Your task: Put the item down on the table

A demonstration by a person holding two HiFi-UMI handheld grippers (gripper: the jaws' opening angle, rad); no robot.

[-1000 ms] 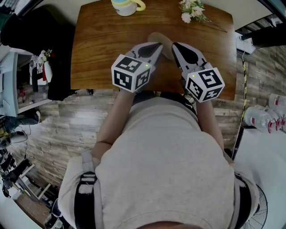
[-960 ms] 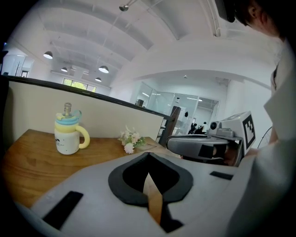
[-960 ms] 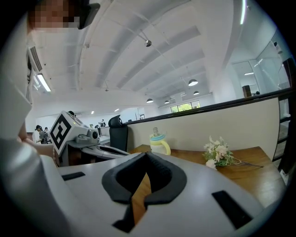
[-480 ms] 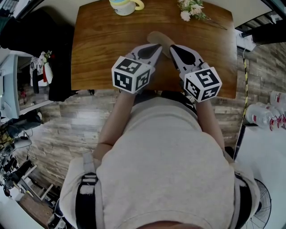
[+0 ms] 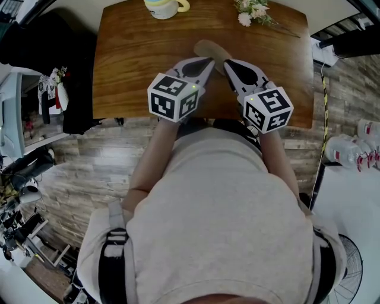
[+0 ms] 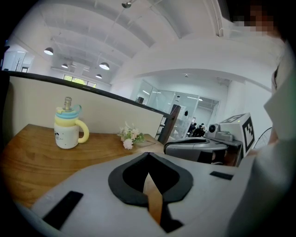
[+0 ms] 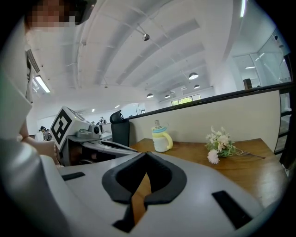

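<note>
Left gripper (image 5: 205, 64) and right gripper (image 5: 232, 66) hang side by side over the near part of the table (image 5: 136, 53), both with jaws pressed together. The tan item (image 5: 208, 48) lies on the wood right by their tips. The mug (image 5: 163, 7) and flowers (image 5: 252, 12) are way at the back.

Right claw (image 7: 145, 152) (jaws together) points across the table (image 7: 257, 163) toward cup (image 7: 161, 139), flowers (image 7: 221, 143).

A lidded mug (image 5: 161, 8) stands well left of flowers (image 5: 252, 12).
</note>
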